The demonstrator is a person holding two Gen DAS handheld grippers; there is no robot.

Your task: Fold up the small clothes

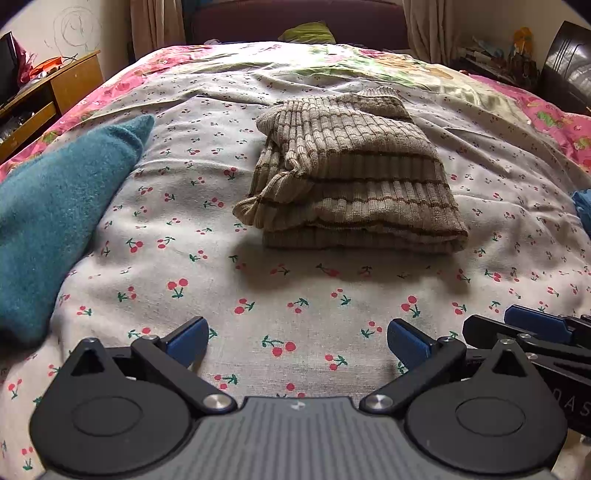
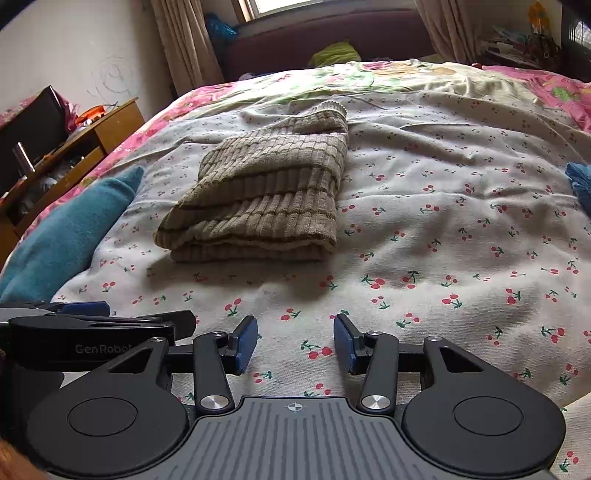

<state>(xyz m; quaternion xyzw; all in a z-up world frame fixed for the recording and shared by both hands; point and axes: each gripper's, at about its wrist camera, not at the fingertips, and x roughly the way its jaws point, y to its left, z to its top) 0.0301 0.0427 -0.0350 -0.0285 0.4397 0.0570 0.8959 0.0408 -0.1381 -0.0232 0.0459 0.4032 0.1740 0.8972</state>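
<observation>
A beige ribbed sweater with brown stripes (image 1: 351,184) (image 2: 266,199) lies folded into a thick rectangle on the cherry-print bed sheet (image 1: 258,295) (image 2: 443,240). My left gripper (image 1: 297,345) hovers over the sheet in front of the sweater, open wide and holding nothing. My right gripper (image 2: 295,345) is beside it, also short of the sweater, open with bare sheet between its blue pads. The right gripper's blue pad shows at the right edge of the left wrist view (image 1: 535,325). The left gripper shows at the left of the right wrist view (image 2: 92,325).
A teal knit garment (image 1: 55,221) (image 2: 70,232) lies on the bed's left side. A blue cloth (image 2: 580,184) peeks in at the right edge. A wooden cabinet (image 1: 44,96) stands left of the bed, with a dark headboard (image 2: 325,40) and a green item (image 1: 306,33) at the far end.
</observation>
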